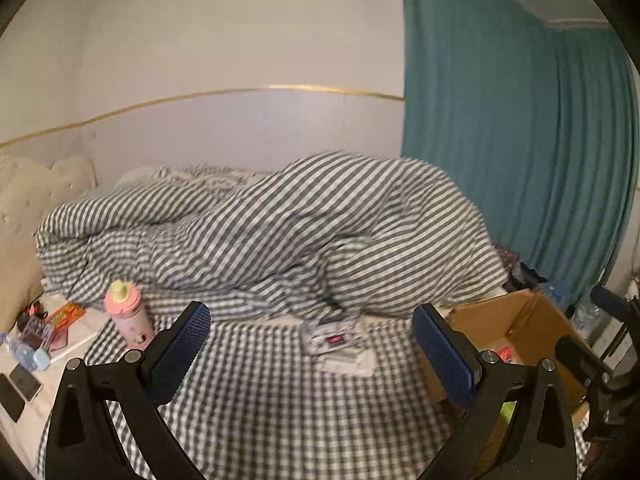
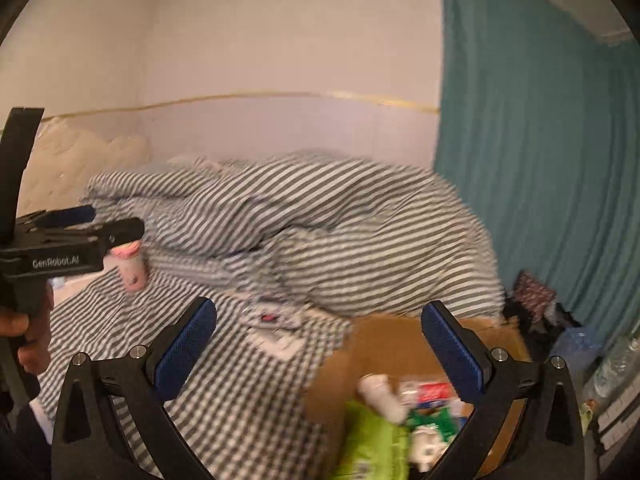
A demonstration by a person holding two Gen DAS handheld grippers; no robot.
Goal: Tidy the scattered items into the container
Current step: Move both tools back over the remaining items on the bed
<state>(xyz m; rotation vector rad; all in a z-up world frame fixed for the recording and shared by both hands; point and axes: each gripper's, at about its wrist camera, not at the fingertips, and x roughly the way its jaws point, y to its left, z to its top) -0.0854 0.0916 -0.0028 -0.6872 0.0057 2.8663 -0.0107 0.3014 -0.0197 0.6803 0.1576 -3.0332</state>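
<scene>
A brown cardboard box [image 1: 520, 320] stands on the bed at the right; in the right wrist view [image 2: 384, 344] it holds a green pack [image 2: 372, 440], a white bottle [image 2: 380, 396] and other packets. A pink bottle [image 1: 130, 314] stands on the checked sheet at the left, also in the right wrist view [image 2: 132, 270]. Flat packets [image 1: 340, 344] lie mid-bed, also in the right wrist view [image 2: 276, 320]. My left gripper [image 1: 312, 344] is open and empty above the sheet. My right gripper [image 2: 320, 340] is open and empty above the box's near edge.
A rumpled striped duvet [image 1: 280, 232] fills the back of the bed. A side surface at the left holds a water bottle [image 1: 24, 350], phones [image 1: 20, 388] and a snack pack [image 1: 66, 314]. A teal curtain [image 1: 500, 140] hangs at the right.
</scene>
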